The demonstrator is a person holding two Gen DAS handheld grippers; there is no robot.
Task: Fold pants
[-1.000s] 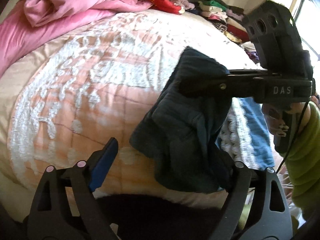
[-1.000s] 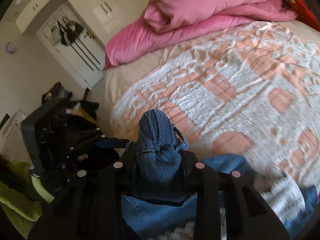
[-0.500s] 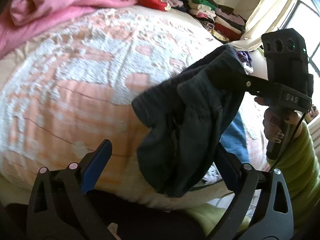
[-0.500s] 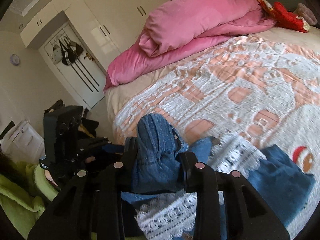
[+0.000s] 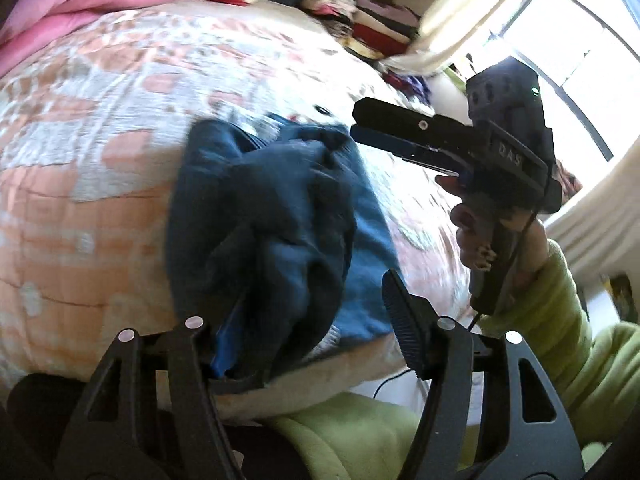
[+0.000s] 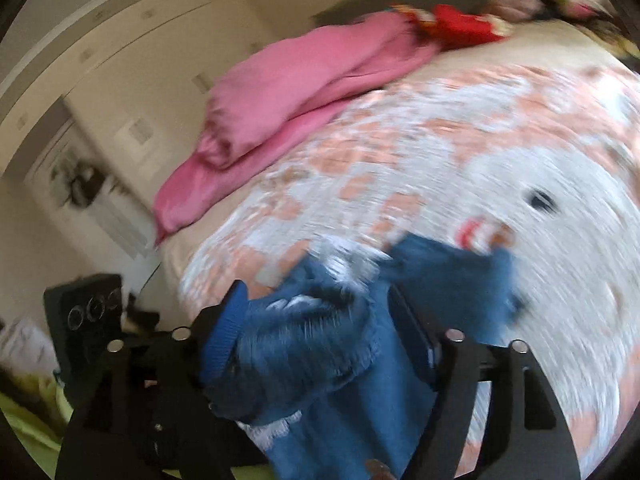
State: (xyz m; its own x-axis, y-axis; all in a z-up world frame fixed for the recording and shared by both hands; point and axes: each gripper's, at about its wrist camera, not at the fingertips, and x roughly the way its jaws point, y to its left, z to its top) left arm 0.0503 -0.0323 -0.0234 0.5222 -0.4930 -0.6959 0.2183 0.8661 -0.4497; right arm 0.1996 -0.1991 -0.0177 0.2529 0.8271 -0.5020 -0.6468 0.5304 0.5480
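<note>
Crumpled blue denim pants (image 5: 272, 216) heap at frame centre on the bed's (image 5: 100, 184) nubbly peach-and-white quilt; left gripper (image 5: 308, 316) narrowing loosely around them, right gripper (image 6: 316, 320) just spread, released.

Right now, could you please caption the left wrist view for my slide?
Bunched blue pants on the patterned bedspread, between the fingers of the left hand-held gripper.
</note>
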